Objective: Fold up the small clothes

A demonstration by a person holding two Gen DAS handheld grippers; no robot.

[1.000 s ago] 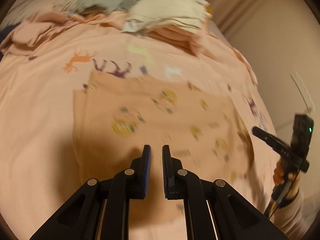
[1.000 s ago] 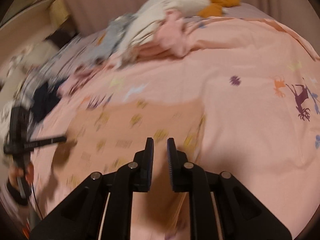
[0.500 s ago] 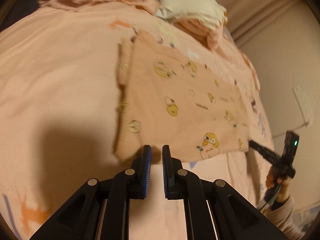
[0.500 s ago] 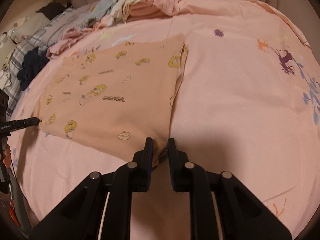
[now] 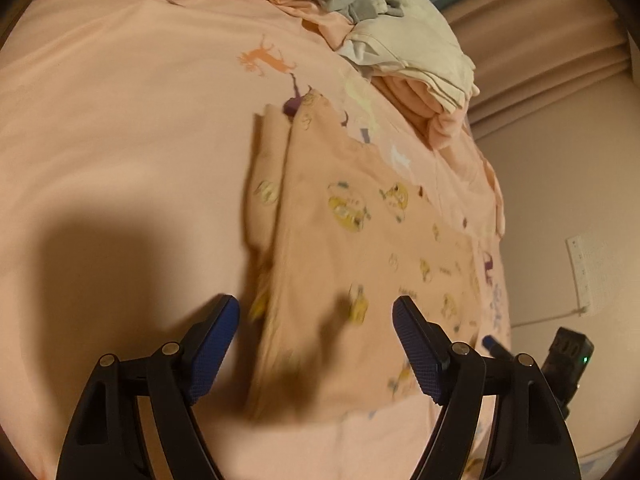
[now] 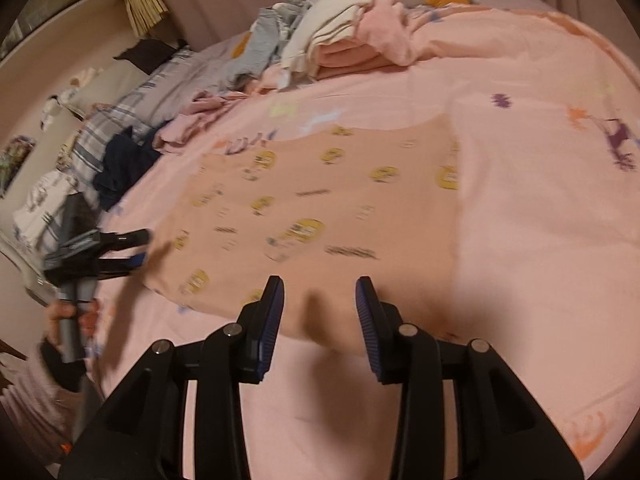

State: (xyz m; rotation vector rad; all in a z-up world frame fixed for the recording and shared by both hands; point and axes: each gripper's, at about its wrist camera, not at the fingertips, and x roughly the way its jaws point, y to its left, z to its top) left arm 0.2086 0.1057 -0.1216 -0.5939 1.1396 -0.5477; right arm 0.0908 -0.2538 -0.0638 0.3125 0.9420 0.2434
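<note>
A small peach garment printed with yellow cartoon figures lies flat on the pink bedsheet. In the left wrist view my left gripper hovers over the garment's near end, its jaws opening wide and gripping nothing. In the right wrist view the same garment spreads across the middle, and my right gripper stands at its near edge, jaws opening, with cloth below the gap but not pinched. The left gripper also shows at the garment's left end.
A heap of unfolded clothes in white, pink and grey lies at the far side of the bed. Dark and plaid clothing sits at the left. A wall borders the bed on the right in the left wrist view.
Both grippers went from shut to open, the left one much wider. Both have come lower and closer over the garment's ends, which now lies spread flat.
</note>
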